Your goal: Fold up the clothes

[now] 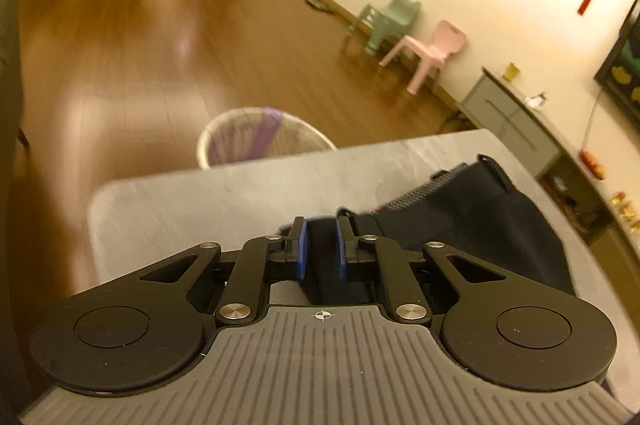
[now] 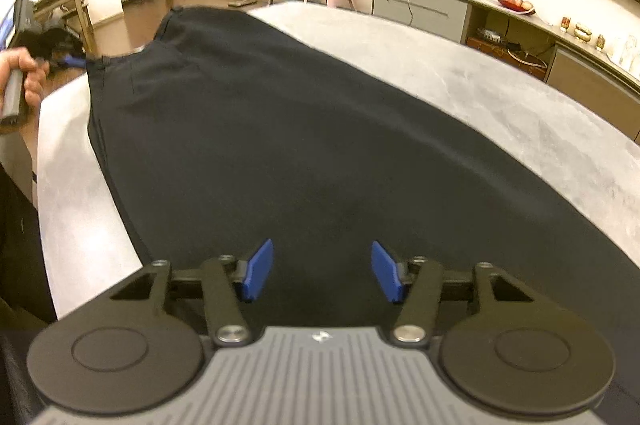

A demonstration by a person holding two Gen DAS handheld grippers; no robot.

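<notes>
Over on the left, a person's hand [image 2: 28,73] grips the handle of the left gripper [image 1: 320,245], and its blue pads [image 1: 302,249] are clamped on a fold of the dark navy garment [image 2: 280,145] right at the waistband corner. From that gripper's own view, dark cloth fills the narrow gap between the pads, pinched tight, and the ribbed grey inside of the waistband [image 1: 424,197] shows just beyond.

The garment itself lies spread long and flat across the pale grey stone-look tabletop [image 2: 480,77], waistband end at the far left corner of the table, the rest running back toward the near side. The table's bare surface shows on both sides of the cloth.

Moving right, the right gripper [image 2: 322,271] hangs over the near end of the garment, pointing steeply down at it. Its jaws stand apart, blue pads [image 2: 258,269] well separated, with only flat cloth seen below them; nothing is pinched there, and I cannot tell whether the tips touch the fabric.

Round the room: a white mesh basket with a purple strip [image 1: 256,137] sits on the brown wooden floor [image 1: 140,45] just past the table's far edge. Against the cream wall stand a small mint-green plastic chair [image 1: 390,21] and a small pink plastic chair [image 1: 432,53] side by side, then a long grey low cabinet [image 2: 420,5] further right.
</notes>
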